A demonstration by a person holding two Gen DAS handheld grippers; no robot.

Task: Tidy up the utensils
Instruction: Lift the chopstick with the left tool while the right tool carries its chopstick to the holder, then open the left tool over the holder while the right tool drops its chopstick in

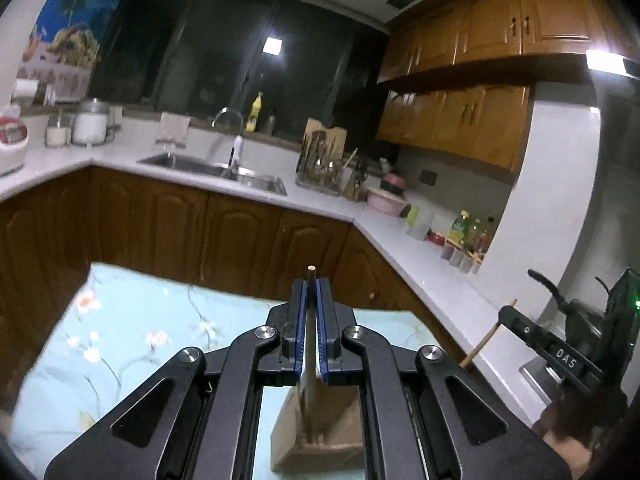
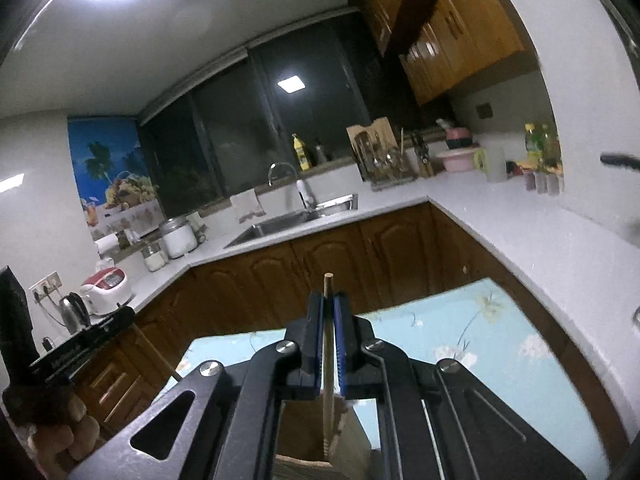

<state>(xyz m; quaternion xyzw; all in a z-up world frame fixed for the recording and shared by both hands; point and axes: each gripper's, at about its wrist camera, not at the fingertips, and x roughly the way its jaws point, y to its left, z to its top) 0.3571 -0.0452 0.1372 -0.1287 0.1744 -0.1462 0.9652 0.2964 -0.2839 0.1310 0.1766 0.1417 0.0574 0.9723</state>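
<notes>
My left gripper [image 1: 311, 285] is shut on a thin dark wooden utensil handle [image 1: 310, 340] that runs down into a brown box-shaped holder [image 1: 320, 436] below the fingers. My right gripper [image 2: 328, 300] is shut on a light wooden stick [image 2: 328, 344] whose lower end sits inside the same kind of brown holder [image 2: 308, 460]. Both grippers hover over a table with a light blue floral cloth [image 1: 132, 344]. The right gripper also shows at the right edge of the left wrist view [image 1: 560, 356], with its stick [image 1: 486, 338] slanting down.
An L-shaped white counter [image 1: 360, 216] over brown cabinets holds a sink [image 1: 216, 168], a utensil rack [image 1: 320, 160], a pink pot [image 1: 388, 196] and bottles [image 1: 464, 232]. A rice cooker [image 2: 108, 288] and kettle [image 2: 74, 312] stand at left.
</notes>
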